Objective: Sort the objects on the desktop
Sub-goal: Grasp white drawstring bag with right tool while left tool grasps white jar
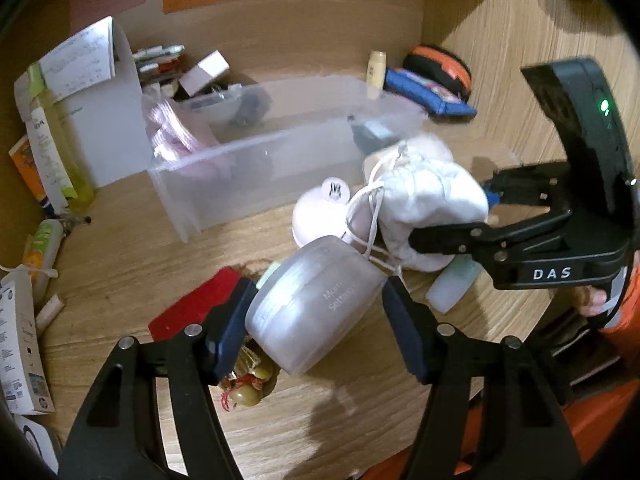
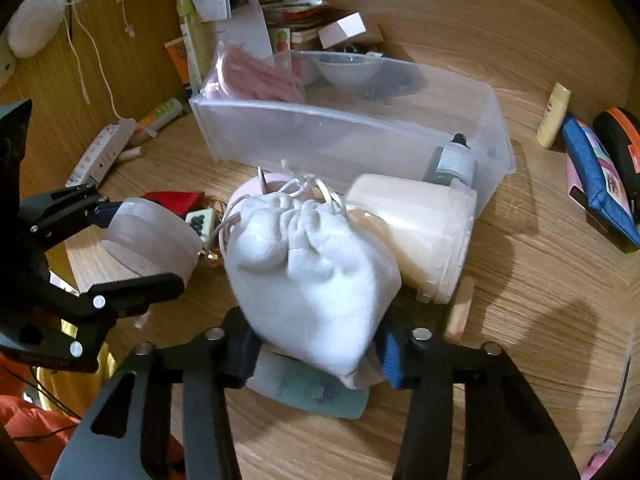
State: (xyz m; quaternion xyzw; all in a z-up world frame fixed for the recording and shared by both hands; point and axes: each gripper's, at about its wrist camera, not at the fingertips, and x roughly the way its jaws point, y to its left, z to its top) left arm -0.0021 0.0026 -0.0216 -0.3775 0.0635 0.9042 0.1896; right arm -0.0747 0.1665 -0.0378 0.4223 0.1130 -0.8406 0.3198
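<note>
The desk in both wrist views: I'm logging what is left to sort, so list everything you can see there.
bin: one, clear plastic, mid-desk, holds a pink packet and a dark bottle
pouch: one, white drawstring, between the right pads
jar: one, frosted white, between the left pads
tub: one, cream, on its side by the bin
tube: one, pale green, under the pouch
red card: one, flat, left of the jar
pencil case: one, blue, far right
boxes and papers: several, white and green, back left
left gripper: black, closed on the jar
right gripper: black, closed on the pouch
</note>
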